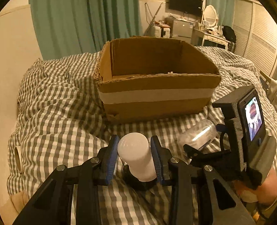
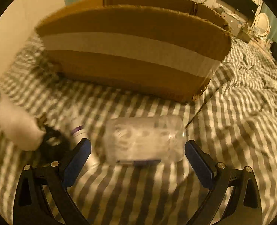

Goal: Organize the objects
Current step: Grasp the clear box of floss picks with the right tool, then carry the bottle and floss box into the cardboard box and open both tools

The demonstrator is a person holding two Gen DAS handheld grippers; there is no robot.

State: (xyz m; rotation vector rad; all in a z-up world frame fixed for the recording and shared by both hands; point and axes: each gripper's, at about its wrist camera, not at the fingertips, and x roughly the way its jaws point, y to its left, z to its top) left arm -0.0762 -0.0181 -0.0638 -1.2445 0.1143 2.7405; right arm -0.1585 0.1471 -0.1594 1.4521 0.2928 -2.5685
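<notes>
My left gripper [image 1: 135, 144] is shut on a white bottle [image 1: 136, 157] with a black cap at its near end, held above the checked bedcover. An open cardboard box [image 1: 157, 86] with a pale tape band stands just beyond it on the bed. My right gripper [image 2: 138, 150] stands open, its blue pads on either side of a clear plastic jar [image 2: 144, 138] lying on its side, not touching it. That jar [image 1: 198, 135] shows in the left wrist view past the right gripper's body. The white bottle [image 2: 14, 127] appears blurred at the left of the right wrist view. The box [image 2: 131, 56] fills the back there.
A small white tube with a purple band [image 2: 78, 129] lies left of the jar. The grey checked bedcover [image 1: 54, 112] is rumpled around the box. A paper roll [image 1: 18, 157] lies at the bed's left edge. Green curtains, a desk, mirror and monitor stand far behind.
</notes>
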